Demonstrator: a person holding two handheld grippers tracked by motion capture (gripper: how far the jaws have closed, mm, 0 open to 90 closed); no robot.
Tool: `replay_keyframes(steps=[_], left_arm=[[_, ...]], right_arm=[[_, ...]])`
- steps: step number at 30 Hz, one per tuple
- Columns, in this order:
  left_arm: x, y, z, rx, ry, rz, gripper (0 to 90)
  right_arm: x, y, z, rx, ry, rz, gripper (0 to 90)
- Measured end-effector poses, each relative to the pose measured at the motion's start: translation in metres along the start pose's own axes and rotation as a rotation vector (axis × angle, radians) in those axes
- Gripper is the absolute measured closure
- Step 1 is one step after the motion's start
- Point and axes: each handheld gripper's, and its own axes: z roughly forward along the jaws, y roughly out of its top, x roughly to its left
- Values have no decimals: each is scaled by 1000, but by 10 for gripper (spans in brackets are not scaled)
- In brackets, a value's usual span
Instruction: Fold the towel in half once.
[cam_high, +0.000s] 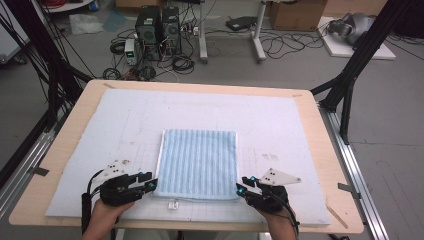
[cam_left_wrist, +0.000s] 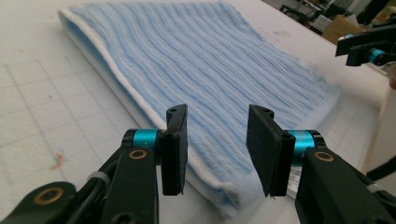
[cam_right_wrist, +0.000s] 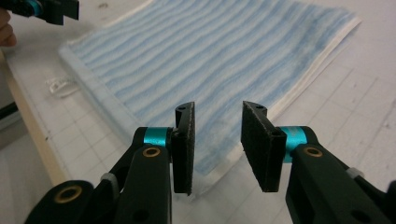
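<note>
A folded blue-and-white striped towel (cam_high: 198, 164) lay flat on the pale gridded mat (cam_high: 280, 125) that covered the wooden table (cam_high: 325, 150). It already looked doubled over: in the left gripper view its near edge showed stacked layers, so at least one fold seemed done. A small white tag (cam_high: 173, 204) poked out from the near edge.

The left gripper (cam_high: 151, 186) sat at the towel's near left corner, its jaws apart with nothing between them. In its own view the towel's layered corner (cam_left_wrist: 224, 196) lay just ahead of and below the fingertips, between the two black pads (cam_left_wrist: 173, 149), not yet pinched. The right gripper (cam_high: 242, 188) mirrored it at the near right corner, jaws likewise spread and empty; in the right gripper view the white-hemmed corner (cam_right_wrist: 210, 170) sat just beyond the gap, slightly past the pads (cam_right_wrist: 259, 144). Each gripper also appeared far off in the other's view, at the opposite corner.

Judging from this, the work stood between folds. Both grippers were lined up on the near corners, but neither had taken hold. What remained, most likely, was to close on both corners, lift them together, carry them over to the far edge, and lay the cloth down squarely for another fold.
</note>
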Motion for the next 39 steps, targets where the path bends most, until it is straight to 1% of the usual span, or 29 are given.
replay_keyframes(steps=[2, 3, 4, 6, 7, 10, 12, 14, 15, 17, 20, 22, 23, 24, 25, 26, 28, 30, 31, 33, 35, 37, 38, 39], left_arm=[[3, 3, 2, -4, 8, -8, 587], [4, 4, 4, -5, 13, -8, 587], [5, 5, 5, -2, 18, -8, 587], [5, 7, 8, 1, 24, -2, 587], [6, 8, 10, 4, 26, 7, 589], [7, 11, 13, 14, 21, 25, 603], [10, 13, 15, 12, 14, 11, 611], [14, 16, 16, 3, 8, -12, 612], [15, 18, 17, -1, 10, -22, 613], [19, 21, 18, -4, 12, -22, 616], [25, 25, 20, -9, 17, -27, 615], [29, 29, 24, -7, 18, -30, 615], [31, 31, 26, -6, 18, -31, 614], [33, 33, 28, -4, 18, -27, 614], [35, 36, 31, -5, 24, -27, 614], [38, 39, 34, -5, 23, -30, 614], [44, 46, 42, -6, 35, -25, 619], [51, 55, 51, -2, 56, -19, 643], [54, 59, 57, 2, 65, -20, 656], [60, 67, 68, 6, 95, 8, 702], [66, 73, 81, 21, 105, 2, 731], [71, 77, 94, 52, 121, 13, 777], [74, 77, 100, 67, 136, 13, 785], [76, 77, 106, 87, 141, 4, 797]], right_arm=[[-1, 0, 4, 9, -9, -6, 656], [-1, 0, 9, 29, -5, -5, 660], [-1, 0, 14, 43, -6, -16, 665], [1, 0, 21, 70, 4, -30, 676], [1, 0, 24, 79, 4, -44, 681], [4, 0, 32, 130, 12, -78, 702], [4, -1, 37, 185, 22, -101, 707], [4, -2, 37, 204, 33, -129, 706], [4, -1, 37, 220, 32, -158, 706], [7, 0, 35, 240, 31, -187, 708], [7, 0, 32, 261, 67, -212, 714], [4, 1, 31, 272, 95, -206, 711], [2, 2, 31, 268, 111, -207, 696], [0, 3, 31, 251, 123, -193, 681], [-4, 5, 31, 218, 138, -167, 660], [-8, 7, 31, 177, 140, -146, 647], [-17, 13, 32, 111, 124, -112, 636], [-25, 19, 34, 80, 83, -87, 642], [-30, 21, 37, 73, 67, -79, 646], [-37, 23, 42, 64, 45, -60, 655], [-44, 24, 46, 72, 31, -46, 655], [-47, 24, 47, 72, 29, -42, 654], [-48, 25, 47, 73, 29, -40, 653], [-49, 25, 48, 75, 30, -38, 652]])
